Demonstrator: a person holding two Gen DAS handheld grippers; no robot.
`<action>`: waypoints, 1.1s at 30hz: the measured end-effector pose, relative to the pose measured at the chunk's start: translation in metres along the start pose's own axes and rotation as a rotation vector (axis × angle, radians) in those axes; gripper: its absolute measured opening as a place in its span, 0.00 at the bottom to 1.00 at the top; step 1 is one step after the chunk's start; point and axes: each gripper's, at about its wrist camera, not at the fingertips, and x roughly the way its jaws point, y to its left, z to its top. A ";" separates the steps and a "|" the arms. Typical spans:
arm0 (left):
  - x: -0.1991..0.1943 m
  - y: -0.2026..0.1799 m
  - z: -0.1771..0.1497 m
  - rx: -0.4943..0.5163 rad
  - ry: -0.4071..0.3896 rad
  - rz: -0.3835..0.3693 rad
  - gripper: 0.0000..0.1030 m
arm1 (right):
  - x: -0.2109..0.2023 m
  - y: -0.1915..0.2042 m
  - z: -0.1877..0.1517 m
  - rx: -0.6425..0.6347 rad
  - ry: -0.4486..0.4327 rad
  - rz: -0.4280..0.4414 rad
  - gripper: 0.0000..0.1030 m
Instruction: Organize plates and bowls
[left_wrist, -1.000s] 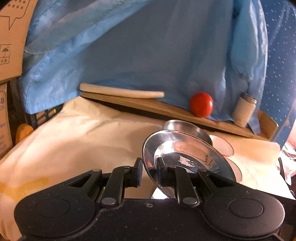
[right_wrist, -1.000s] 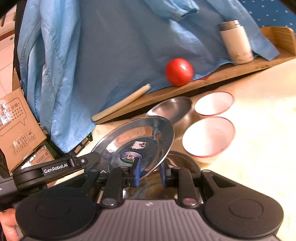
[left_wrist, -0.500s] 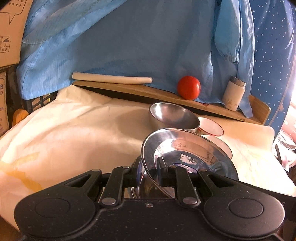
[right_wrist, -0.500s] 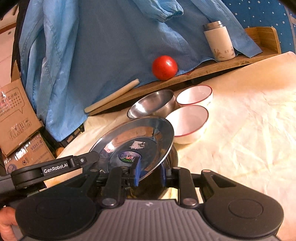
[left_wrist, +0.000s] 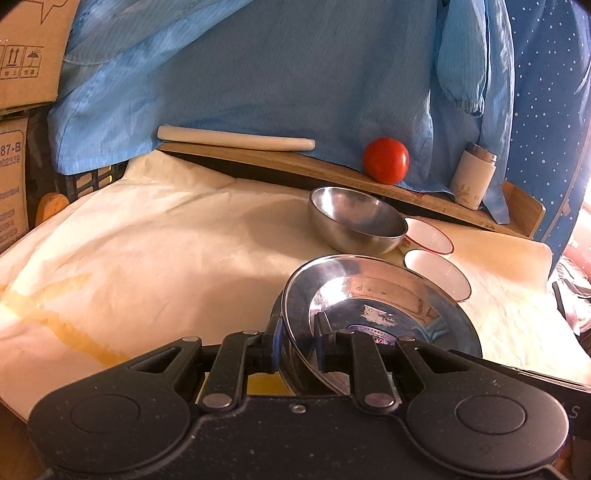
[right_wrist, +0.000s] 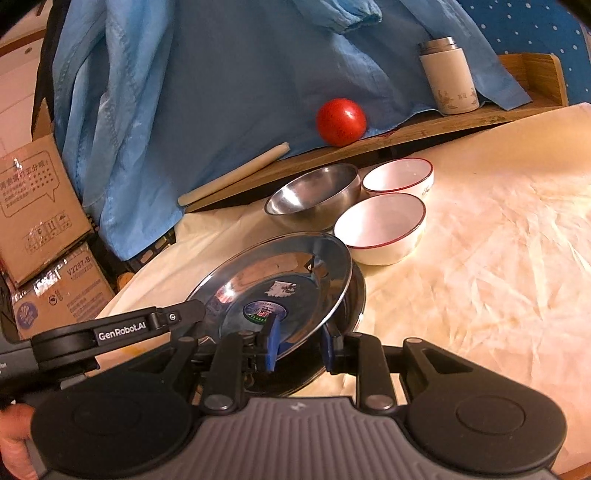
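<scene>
a: plate position?
b: steel plate (right_wrist: 280, 284) tilted, directly over a second plate (right_wrist: 356, 295) on the table.
a: claws?
b: left gripper (left_wrist: 297, 341) and right gripper (right_wrist: 297, 345) each straddle opposite rims; whether they pinch cannot be told.

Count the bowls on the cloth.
3: a steel bowl by the wooden board, and two white red-rimmed bowls right of it, one behind the other. The steel plates could hide more.

Steel plate (right_wrist: 288, 280): mirror silver, between blue-padded jaws. Steel bowl (right_wrist: 314, 195): silver, beyond the jaws. Two bowls (right_wrist: 380, 225): white with red rims. Tomato (right_wrist: 341, 122): red. Surface (right_wrist: 480, 258): cream. Draped cloth (right_wrist: 221, 74): light blue.
</scene>
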 end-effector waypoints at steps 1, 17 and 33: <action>0.000 0.001 -0.001 0.000 0.001 0.001 0.19 | 0.000 0.001 0.000 -0.006 0.002 0.001 0.27; -0.002 -0.003 -0.006 0.051 -0.015 0.026 0.17 | -0.004 0.004 -0.002 -0.022 0.008 0.024 0.40; -0.006 0.002 -0.001 0.014 -0.032 0.024 0.24 | -0.013 -0.002 -0.005 -0.007 -0.019 0.014 0.49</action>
